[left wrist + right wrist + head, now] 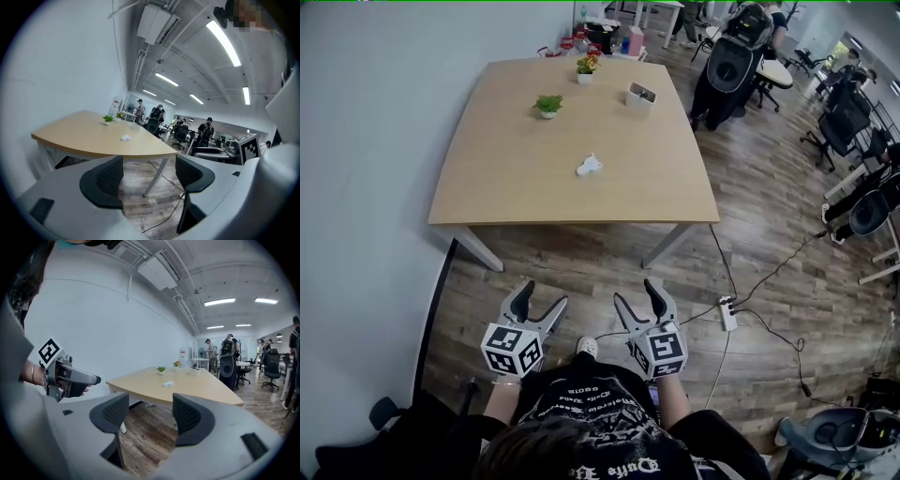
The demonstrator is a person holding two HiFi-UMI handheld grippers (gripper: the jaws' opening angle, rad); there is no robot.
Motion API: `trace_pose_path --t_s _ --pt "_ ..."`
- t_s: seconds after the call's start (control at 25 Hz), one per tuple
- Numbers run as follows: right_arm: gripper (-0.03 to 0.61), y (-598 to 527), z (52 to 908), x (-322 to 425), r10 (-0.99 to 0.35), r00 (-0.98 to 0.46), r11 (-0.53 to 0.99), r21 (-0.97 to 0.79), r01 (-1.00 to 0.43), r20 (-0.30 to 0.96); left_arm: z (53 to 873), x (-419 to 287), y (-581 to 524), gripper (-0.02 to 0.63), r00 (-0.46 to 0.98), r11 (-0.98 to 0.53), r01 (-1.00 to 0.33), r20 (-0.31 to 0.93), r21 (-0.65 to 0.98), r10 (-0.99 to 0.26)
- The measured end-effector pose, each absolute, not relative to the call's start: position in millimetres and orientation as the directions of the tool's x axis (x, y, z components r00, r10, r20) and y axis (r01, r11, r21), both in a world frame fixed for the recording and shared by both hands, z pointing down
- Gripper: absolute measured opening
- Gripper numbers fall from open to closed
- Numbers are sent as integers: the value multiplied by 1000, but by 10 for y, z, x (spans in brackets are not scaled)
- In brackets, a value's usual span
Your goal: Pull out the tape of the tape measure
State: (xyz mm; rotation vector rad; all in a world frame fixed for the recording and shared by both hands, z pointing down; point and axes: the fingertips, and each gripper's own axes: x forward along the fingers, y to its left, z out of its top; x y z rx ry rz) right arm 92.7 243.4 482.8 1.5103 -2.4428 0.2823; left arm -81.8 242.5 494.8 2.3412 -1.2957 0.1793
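Nearest, the person's black printed T-shirt [600, 412] fills the bottom of the head view, with both forearms held out over the brown wood-plank floor [581, 258]. The left claw [542, 295] is spread wide, its black ribbed pads well apart with only floor and a worktop leg between them. The right claw [636, 292] is spread just as wide and is also empty. Both hang well short of the worktop, side by side. A white power strip [727, 313] lies on the floor to the right, with cables trailing from it.

Beyond stands the pale wooden worktop [487, 178] on white legs. The small white tape measure [589, 167] lies slightly right of its middle, nearer the near edge, too small to show detail. Farther back, a small green plant in a white pot [548, 105] sits left of centre, a white open box [640, 96] stands toward the far right corner, and a flowering plant in a white pot [587, 66] stands at the far edge.
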Motion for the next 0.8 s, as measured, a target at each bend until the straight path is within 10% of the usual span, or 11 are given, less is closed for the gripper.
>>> trace_pose_path --t_s 0.8 --pt "302 1240 5058 1119 -824 -442 441 -88 -893 356 4823 -275 1336 357 813 -553 -417 24 721 -582"
